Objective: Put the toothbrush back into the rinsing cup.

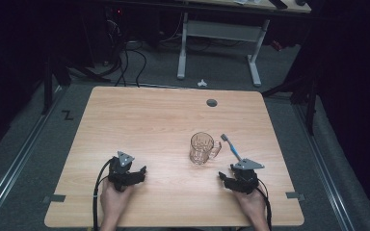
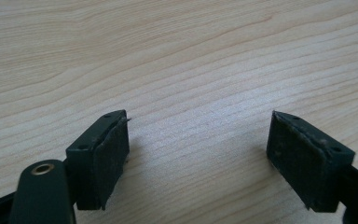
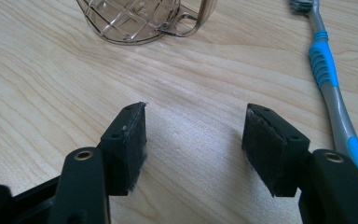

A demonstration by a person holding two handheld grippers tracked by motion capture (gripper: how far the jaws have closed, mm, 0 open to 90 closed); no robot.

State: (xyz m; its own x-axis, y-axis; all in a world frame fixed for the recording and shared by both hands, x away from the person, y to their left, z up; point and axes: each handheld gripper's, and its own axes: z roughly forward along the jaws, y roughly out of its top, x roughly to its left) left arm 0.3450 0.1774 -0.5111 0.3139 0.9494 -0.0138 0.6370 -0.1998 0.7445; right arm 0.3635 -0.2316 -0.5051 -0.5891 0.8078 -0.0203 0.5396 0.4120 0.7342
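Note:
A clear glass mug [image 1: 202, 148] with a handle on its right side stands upright on the wooden table [image 1: 139, 120], right of centre. Beside it, to the right, lies a blue and grey toothbrush [image 1: 231, 147] with its head pointing away. My right gripper [image 1: 227, 177] rests near the front edge, just below the toothbrush, open with nothing between its jaws. In the right gripper view [image 3: 193, 126] the mug [image 3: 144, 21] is ahead and the toothbrush [image 3: 328, 74] runs along the right. My left gripper [image 1: 142, 172] rests at the front left, open over bare wood [image 2: 198, 130].
A round grey cable port [image 1: 212, 102] sits near the table's far edge. Beyond the table stand a white-legged desk frame [image 1: 219, 33] and cables on the grey floor. Metal rails run along both sides of the table.

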